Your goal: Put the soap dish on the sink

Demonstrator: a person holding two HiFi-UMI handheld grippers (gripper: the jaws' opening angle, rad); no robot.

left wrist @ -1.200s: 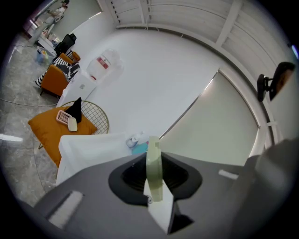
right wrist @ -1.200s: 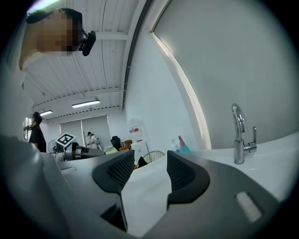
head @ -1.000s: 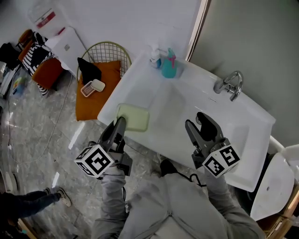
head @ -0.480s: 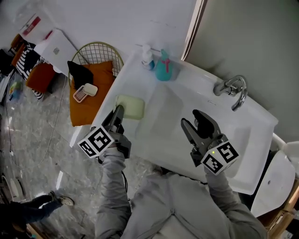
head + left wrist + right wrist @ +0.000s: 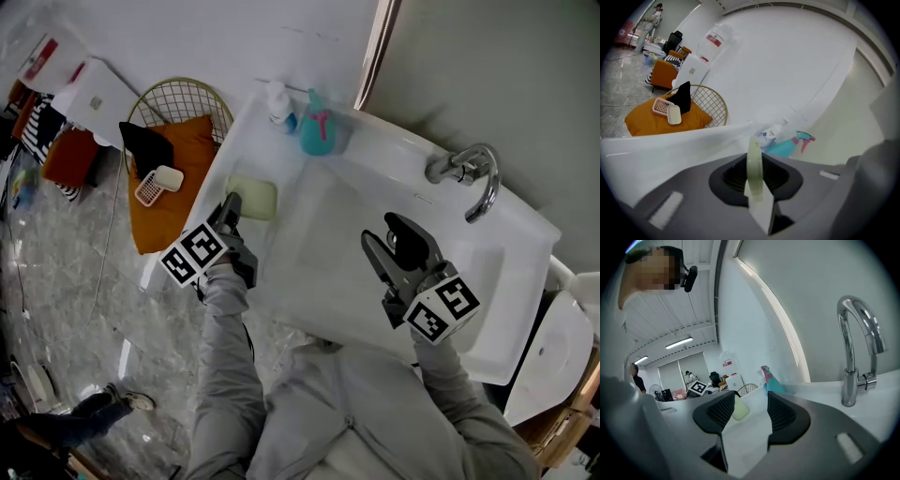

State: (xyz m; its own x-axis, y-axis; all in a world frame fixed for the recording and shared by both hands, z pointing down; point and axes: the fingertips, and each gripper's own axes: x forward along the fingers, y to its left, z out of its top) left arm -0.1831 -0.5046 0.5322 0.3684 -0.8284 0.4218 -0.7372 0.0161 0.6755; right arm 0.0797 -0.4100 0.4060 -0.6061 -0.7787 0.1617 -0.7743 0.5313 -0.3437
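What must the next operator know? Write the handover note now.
Left gripper: shut on the pale green rectangular soap dish, held at the left rim of the white sink.
Right gripper: open, empty, over the basin.
Done: dish gripped and at the sink.
Left: set it flat on the rim and release. Whether it already rests there cannot be told.

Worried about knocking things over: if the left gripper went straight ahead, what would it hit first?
Probably the white bottle, beside the teal spray bottle, past the soap dish in its jaws; depth is unclear.
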